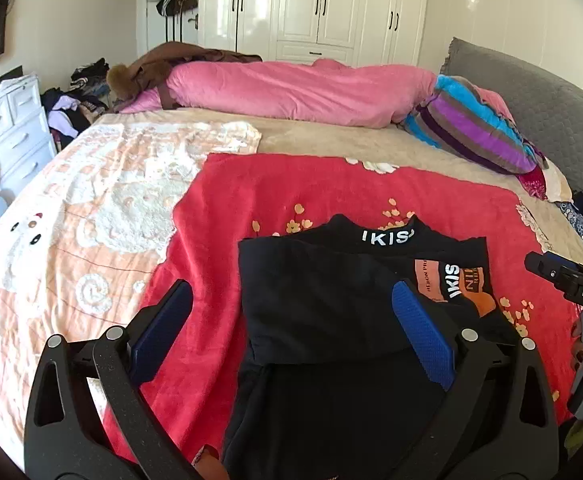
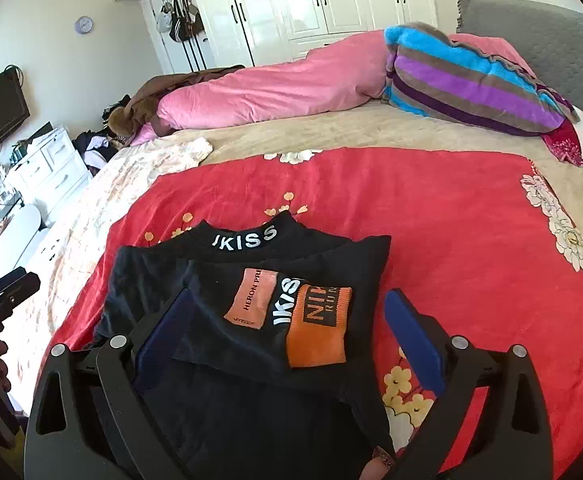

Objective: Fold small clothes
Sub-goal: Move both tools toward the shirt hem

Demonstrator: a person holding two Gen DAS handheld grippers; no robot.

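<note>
Black garment (image 2: pixel 251 320) lies folded, collar pointing away.

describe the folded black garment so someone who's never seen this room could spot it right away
Start at the big bed with the grey headboard and find the red floral blanket spread over its near half. The folded black garment lies on that blanket, nearest the two open grippers. It alone is black here, with white letters on its collar band and orange patches on top.
</note>
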